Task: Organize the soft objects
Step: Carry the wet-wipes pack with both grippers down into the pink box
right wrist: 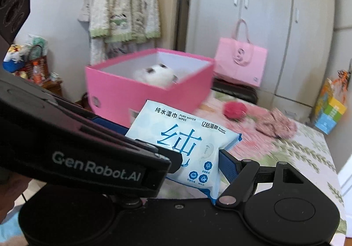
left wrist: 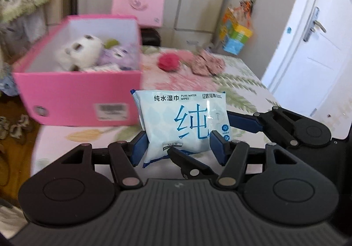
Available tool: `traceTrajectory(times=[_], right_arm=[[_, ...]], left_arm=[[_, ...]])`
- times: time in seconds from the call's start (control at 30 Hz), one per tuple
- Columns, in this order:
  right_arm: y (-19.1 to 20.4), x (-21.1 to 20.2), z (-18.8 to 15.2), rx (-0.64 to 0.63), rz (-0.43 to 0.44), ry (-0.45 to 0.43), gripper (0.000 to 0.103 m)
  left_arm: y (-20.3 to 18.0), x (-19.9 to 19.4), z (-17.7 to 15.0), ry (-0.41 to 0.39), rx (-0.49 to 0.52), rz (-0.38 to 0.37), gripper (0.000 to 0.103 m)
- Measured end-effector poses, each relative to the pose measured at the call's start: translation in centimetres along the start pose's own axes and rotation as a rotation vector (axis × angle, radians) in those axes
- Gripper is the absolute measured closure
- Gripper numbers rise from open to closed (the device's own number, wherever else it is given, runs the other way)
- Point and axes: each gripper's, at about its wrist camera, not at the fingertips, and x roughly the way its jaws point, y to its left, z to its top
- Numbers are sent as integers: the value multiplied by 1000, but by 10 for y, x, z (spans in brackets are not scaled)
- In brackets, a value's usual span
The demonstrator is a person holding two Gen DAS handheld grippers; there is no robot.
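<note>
Both grippers carry one pack of wet wipes (left wrist: 182, 122) at centre frame, clear of the floral tabletop (left wrist: 242, 92): the left gripper (left wrist: 176, 147) clamps its lower sides, and the right gripper (right wrist: 198, 153) clamps it too, one finger partly hidden. The step looks like transport to the pink box (left wrist: 77, 96) at left, where a white plush toy (left wrist: 81, 52) lies; next, lift over the rim and release. The pack reads "PURE WATER WIPES" and "纯水湿巾"; the left gripper's body reads "GenRobot.AI".
</note>
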Motion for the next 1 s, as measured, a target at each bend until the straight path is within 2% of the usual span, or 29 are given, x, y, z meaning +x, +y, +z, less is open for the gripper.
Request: traceTrajectory(times=[0.23,0.43,0.6,0.73,1.0], right_arm=[[27,-11,43,-29,59,-111,23],[33,6,77,-52,71,-176,22],[28,34,106,-60,76,-182,22],[24,64,125,-75,78,-148,22],[19,128,137,-94,94,-39,22]], left_arm=[[20,-52,19,-171,23,95,44],[43,-53,53,-238,22,109,44],[64,-35,81,-254,4,99,43],[81,-8,98,-247,-36,96,44],[124,49,113,-155,-134,71,44]])
